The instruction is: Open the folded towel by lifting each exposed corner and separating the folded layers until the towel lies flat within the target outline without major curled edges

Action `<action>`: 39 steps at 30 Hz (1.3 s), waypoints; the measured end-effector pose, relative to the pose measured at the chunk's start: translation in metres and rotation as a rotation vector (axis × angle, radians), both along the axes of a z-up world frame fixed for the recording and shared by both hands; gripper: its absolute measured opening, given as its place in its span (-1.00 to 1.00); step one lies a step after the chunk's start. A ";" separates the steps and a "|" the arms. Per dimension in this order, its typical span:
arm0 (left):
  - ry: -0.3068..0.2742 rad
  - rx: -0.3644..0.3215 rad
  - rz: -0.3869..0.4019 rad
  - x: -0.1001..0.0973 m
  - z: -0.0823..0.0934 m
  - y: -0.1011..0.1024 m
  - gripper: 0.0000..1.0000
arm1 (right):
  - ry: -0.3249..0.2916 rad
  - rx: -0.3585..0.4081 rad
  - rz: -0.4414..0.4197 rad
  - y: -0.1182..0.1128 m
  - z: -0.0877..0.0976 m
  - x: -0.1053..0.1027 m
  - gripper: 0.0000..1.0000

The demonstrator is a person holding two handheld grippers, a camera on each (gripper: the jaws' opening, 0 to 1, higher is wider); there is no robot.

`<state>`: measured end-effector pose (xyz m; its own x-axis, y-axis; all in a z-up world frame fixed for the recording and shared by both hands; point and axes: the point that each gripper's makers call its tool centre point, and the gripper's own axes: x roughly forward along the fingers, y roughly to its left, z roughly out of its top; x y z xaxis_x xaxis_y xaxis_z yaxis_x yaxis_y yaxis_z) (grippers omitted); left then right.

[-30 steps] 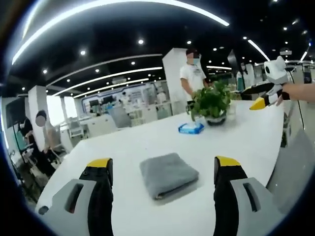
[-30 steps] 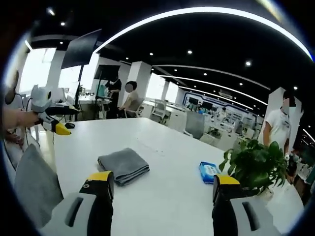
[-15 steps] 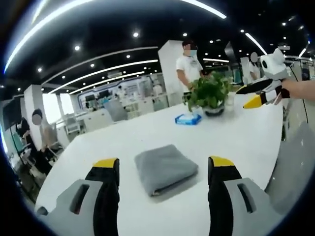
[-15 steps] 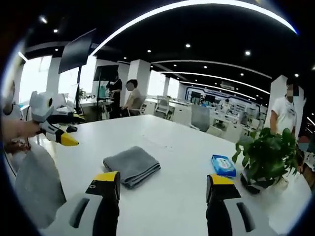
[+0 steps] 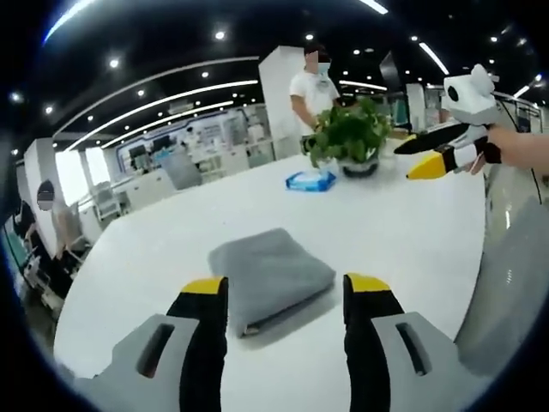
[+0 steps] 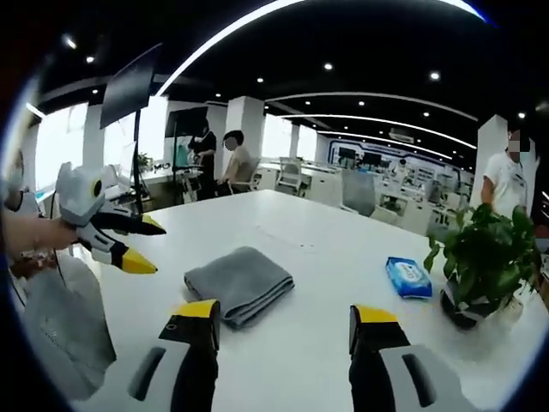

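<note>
Towel (image 5: 268,274), grey, folded in thick square, lay flat on white table (image 5: 412,232), just beyond left gripper (image 5: 286,296), jaws spread wide, nothing held. Looked soft, limp, light; layered edge faced near side, likely best pinched at top-layer corner. Right gripper (image 6: 284,319) also gaped wide, empty, towel ahead-left. Farther off: blue wipes pack (image 5: 310,180), potted plant (image 5: 346,142), standing person (image 5: 312,87).

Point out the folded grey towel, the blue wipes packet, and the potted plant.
folded grey towel (image 5: 270,273), left gripper view, middle of its top layer.
blue wipes packet (image 6: 408,276), right gripper view, centre of its top face.
potted plant (image 6: 487,257), right gripper view, on the leaves.
</note>
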<state>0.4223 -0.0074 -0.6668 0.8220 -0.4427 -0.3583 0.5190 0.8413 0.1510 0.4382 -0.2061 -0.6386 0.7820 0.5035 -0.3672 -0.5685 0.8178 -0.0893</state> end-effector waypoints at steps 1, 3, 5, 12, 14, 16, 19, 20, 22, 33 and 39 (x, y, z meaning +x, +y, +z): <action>0.011 0.008 -0.010 0.002 -0.003 -0.002 0.04 | 0.002 -0.001 0.004 0.002 -0.001 0.003 0.19; 0.033 0.024 -0.024 0.004 -0.008 -0.004 -0.01 | 0.008 -0.011 0.014 0.005 -0.003 0.010 0.18; 0.051 0.036 -0.042 0.008 -0.012 -0.005 -0.09 | 0.000 -0.021 0.024 0.007 -0.003 0.017 0.19; 0.072 0.046 -0.077 0.018 -0.018 -0.012 -0.17 | 0.029 -0.051 0.038 0.010 -0.016 0.025 0.18; 0.074 0.042 -0.079 0.020 -0.019 -0.014 -0.17 | 0.035 -0.054 0.039 0.009 -0.017 0.028 0.16; 0.079 0.038 -0.084 0.023 -0.021 -0.017 -0.17 | 0.041 -0.066 0.040 0.008 -0.018 0.032 0.15; 0.085 0.044 -0.098 0.027 -0.024 -0.021 -0.18 | 0.043 -0.083 0.043 0.007 -0.016 0.039 0.15; 0.086 0.048 -0.104 0.029 -0.025 -0.022 -0.19 | 0.044 -0.087 0.043 0.007 -0.015 0.041 0.15; 0.091 0.055 -0.112 0.031 -0.027 -0.025 -0.21 | 0.051 -0.092 0.041 0.007 -0.013 0.047 0.13; 0.127 0.068 -0.142 0.039 -0.051 -0.036 -0.33 | 0.113 -0.080 0.018 0.014 -0.027 0.043 0.02; 0.151 0.098 -0.169 0.043 -0.070 -0.043 -0.42 | 0.151 -0.071 0.019 0.019 -0.044 0.037 -0.04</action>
